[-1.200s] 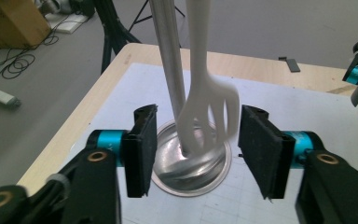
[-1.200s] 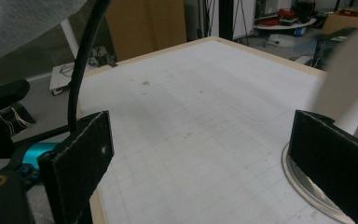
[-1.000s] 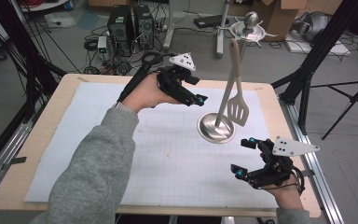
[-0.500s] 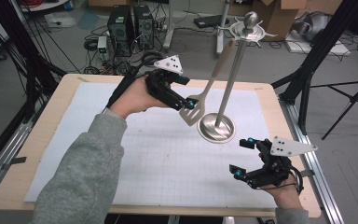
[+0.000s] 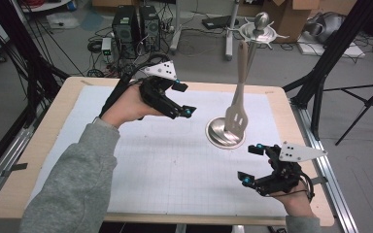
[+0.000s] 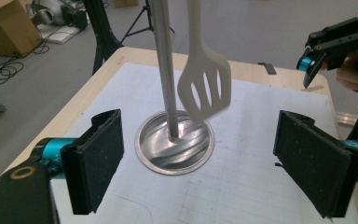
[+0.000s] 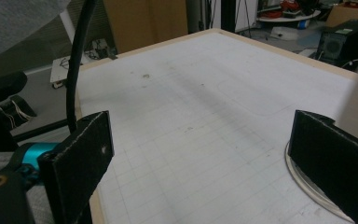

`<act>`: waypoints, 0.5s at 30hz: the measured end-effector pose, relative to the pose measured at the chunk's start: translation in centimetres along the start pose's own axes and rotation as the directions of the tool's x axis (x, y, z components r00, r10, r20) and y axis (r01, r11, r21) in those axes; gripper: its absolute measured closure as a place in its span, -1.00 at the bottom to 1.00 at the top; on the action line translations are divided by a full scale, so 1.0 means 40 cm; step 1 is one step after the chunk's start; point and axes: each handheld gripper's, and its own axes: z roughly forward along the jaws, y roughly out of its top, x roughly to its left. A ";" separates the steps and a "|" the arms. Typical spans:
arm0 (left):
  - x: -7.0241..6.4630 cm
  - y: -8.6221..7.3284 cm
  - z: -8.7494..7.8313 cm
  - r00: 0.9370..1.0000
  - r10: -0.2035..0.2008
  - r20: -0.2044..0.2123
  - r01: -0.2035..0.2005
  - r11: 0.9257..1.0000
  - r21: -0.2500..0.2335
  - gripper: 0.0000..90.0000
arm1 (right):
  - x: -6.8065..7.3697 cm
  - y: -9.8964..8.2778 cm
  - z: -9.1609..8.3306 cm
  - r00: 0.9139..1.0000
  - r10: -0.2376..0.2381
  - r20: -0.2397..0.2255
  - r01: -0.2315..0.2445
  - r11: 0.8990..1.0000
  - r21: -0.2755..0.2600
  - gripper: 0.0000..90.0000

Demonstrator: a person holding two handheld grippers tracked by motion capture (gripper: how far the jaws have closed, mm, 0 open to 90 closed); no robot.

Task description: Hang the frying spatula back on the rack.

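My left gripper point(image 5: 184, 99) has just spread its fingers, empty; the spatula point(image 5: 236, 119) hangs apart, beyond them.

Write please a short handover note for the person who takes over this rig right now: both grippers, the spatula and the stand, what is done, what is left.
Left gripper: open, nothing between the jaws, which have just been opening; it sits left of the stand.
Right gripper: open, holds nothing, near the table's front right corner.
Spatula: hangs from the top of the stand, blade just above the round base; blurred in the left gripper view, so it may be swinging.
Done: spatula is hung and released.
Left: apparently nothing on the table to hang; check that the spatula settles.
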 end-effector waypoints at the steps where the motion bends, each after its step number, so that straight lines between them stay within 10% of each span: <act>1: 0.003 -0.006 -0.004 1.000 -0.001 -0.001 0.001 1.000 0.002 -0.64 | 0.000 0.000 0.001 1.000 -0.003 -0.001 0.003 1.000 0.002 -0.87; 15: 0.006 -0.067 -0.079 1.000 -0.016 -0.027 0.015 0.999 -0.041 -0.64 | 0.000 0.000 0.011 1.000 -0.007 0.002 0.007 1.000 0.011 -0.87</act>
